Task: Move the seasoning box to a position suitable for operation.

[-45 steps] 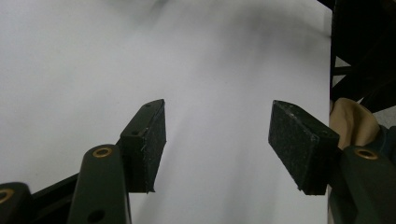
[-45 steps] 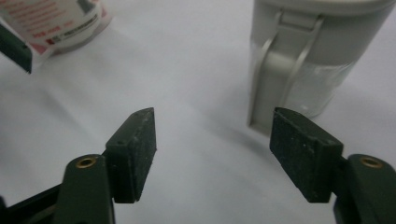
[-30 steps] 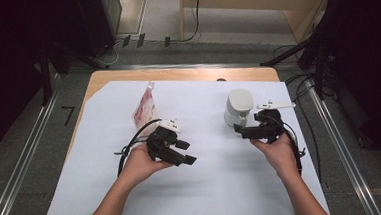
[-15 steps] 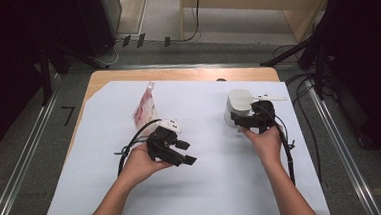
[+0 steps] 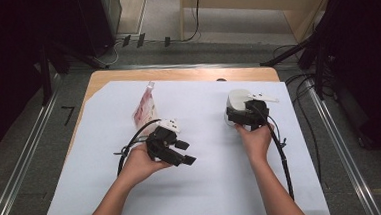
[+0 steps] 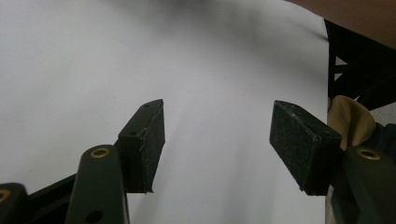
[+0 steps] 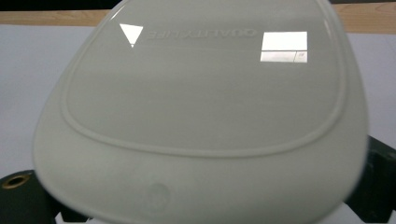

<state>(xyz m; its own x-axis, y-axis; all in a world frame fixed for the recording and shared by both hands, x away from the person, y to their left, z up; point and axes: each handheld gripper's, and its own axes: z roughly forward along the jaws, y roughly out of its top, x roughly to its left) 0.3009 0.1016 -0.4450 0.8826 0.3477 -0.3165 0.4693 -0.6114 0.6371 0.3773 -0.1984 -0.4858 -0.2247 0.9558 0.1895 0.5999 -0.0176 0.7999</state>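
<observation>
Since the earlier frames, the right hand (image 5: pixel 254 141) has carried the right gripper (image 5: pixel 240 115) leftward and forward up to the white container (image 5: pixel 236 100), while the left hand (image 5: pixel 141 162) has kept its place. From the high view, the right forearm reaches up from the near edge, wrist straight, and the gripper body sits against the container's near side at the far right of the white sheet (image 5: pixel 208 186). Its jaws are hidden there. From the right gripper view, the container's glossy lid (image 7: pixel 201 93) with raised lettering lies close between the two black jaw bases at the lower corners; whether the pads press on it cannot be told. The left forearm angles in from the near left, its left gripper (image 5: pixel 180 152) pointing right and resting low over the sheet. The left gripper view shows these jaws standing wide apart with bare sheet between them. A pink pouch (image 5: pixel 143 112) lies far left of that gripper.
</observation>
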